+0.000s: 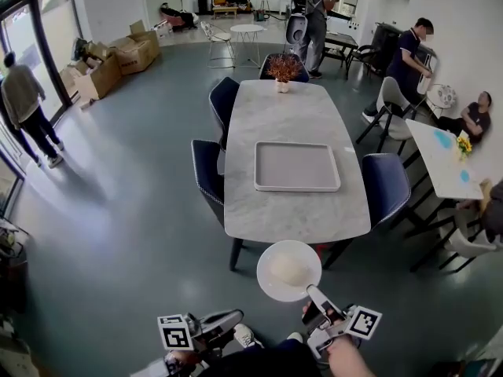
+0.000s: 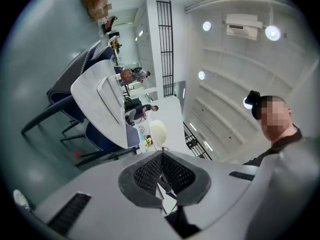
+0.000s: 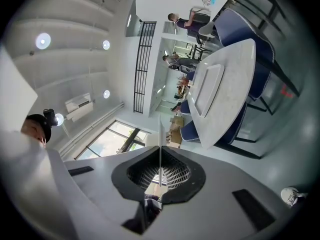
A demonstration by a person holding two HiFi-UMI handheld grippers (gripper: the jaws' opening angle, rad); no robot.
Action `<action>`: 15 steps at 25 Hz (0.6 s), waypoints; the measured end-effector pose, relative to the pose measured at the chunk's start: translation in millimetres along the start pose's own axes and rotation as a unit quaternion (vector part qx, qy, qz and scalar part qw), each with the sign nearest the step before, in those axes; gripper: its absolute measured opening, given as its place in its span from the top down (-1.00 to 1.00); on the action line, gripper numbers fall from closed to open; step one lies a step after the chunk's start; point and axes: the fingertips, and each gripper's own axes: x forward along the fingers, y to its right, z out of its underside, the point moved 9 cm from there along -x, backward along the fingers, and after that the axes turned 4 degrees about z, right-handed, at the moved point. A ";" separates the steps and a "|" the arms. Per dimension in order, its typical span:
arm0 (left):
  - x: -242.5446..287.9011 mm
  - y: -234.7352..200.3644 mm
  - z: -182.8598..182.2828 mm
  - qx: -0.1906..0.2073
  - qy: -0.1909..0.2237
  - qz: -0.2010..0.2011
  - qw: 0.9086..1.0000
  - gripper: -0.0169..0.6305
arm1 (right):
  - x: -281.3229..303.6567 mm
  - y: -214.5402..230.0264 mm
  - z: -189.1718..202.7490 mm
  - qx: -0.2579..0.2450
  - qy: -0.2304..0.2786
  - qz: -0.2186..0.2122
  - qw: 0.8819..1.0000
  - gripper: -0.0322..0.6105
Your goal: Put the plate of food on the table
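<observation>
A white plate (image 1: 288, 271) with a pale mound of food hangs just short of the near end of the marble table (image 1: 291, 104). My right gripper (image 1: 315, 294) is shut on the plate's near rim. In the right gripper view the plate (image 3: 160, 131) shows edge-on as a thin line between the jaws of the right gripper (image 3: 160, 154). My left gripper (image 1: 236, 317) is low at the left, apart from the plate, shut and holding nothing. The left gripper view shows the left gripper (image 2: 162, 155) with its jaws together, and the food mound (image 2: 158, 132) beyond them.
A grey tray (image 1: 296, 166) lies in the middle of the table and a potted plant (image 1: 283, 69) stands at its far end. Blue chairs (image 1: 207, 177) flank both sides. A white table (image 1: 442, 157) is at the right. Several people stand or sit around the room.
</observation>
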 end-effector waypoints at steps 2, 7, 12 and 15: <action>-5.2 4.3 -2.6 0.026 -0.014 -0.002 1.000 0.93 | 7.7 -4.2 -3.6 -0.003 0.005 0.002 1.000 0.85; -14.0 10.2 -5.6 0.077 -0.037 -0.005 0.996 0.93 | 25.7 -7.8 -20.3 -0.011 0.018 0.009 1.000 0.85; -25.0 6.8 -7.1 0.075 -0.018 -0.015 0.997 0.93 | 45.6 -4.9 -41.6 -0.001 0.040 0.015 0.999 0.85; -27.6 7.3 -9.3 0.086 -0.004 -0.021 0.996 0.93 | 54.8 6.5 -61.5 -0.003 0.049 0.025 0.998 0.85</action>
